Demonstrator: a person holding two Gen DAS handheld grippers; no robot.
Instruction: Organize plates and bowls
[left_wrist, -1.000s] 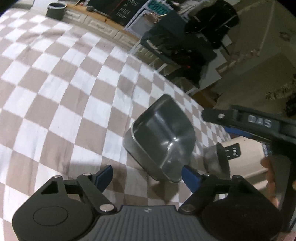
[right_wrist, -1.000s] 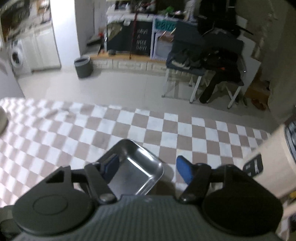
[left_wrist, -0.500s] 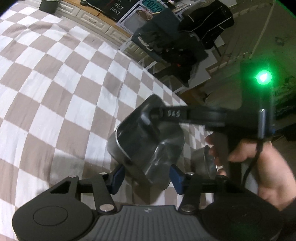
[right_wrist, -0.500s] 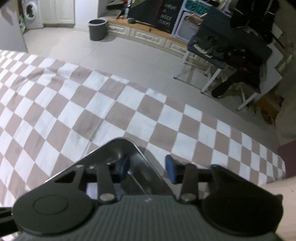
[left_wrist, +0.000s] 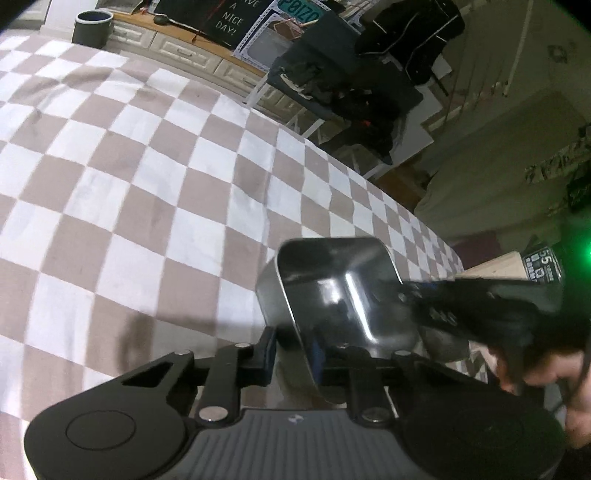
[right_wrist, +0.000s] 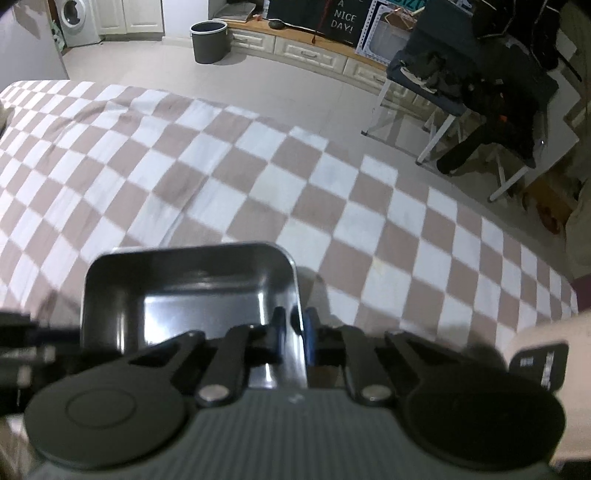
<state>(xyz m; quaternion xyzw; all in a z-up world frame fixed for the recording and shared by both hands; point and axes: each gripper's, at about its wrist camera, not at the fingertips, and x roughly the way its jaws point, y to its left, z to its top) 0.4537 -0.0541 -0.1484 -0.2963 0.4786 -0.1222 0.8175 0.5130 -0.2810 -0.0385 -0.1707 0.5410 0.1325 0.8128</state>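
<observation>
A rectangular steel dish (left_wrist: 332, 291) sits tilted on the checked cloth (left_wrist: 147, 184). My left gripper (left_wrist: 293, 352) has the dish's near wall between its blue pads, jaws closing, pads against the metal. My right gripper (right_wrist: 294, 330) is closing on the right-hand wall of the same dish (right_wrist: 192, 288), one finger inside and one outside. In the left wrist view the right gripper (left_wrist: 406, 295) reaches into the dish from the right, held by a hand (left_wrist: 535, 369). A small round steel bowl (left_wrist: 443, 343) lies just behind it, partly hidden.
The cloth's far edge drops to a tiled floor (right_wrist: 295, 92). A grey bin (right_wrist: 208, 40) and a chair piled with dark clothes (right_wrist: 480, 74) stand beyond. A beige box with a black label (right_wrist: 535, 362) sits close on the right.
Both grippers went from wide open to nearly shut. The right one came down onto the dish's right wall. The left one closed in on the near wall, and the dish now sits closer.
</observation>
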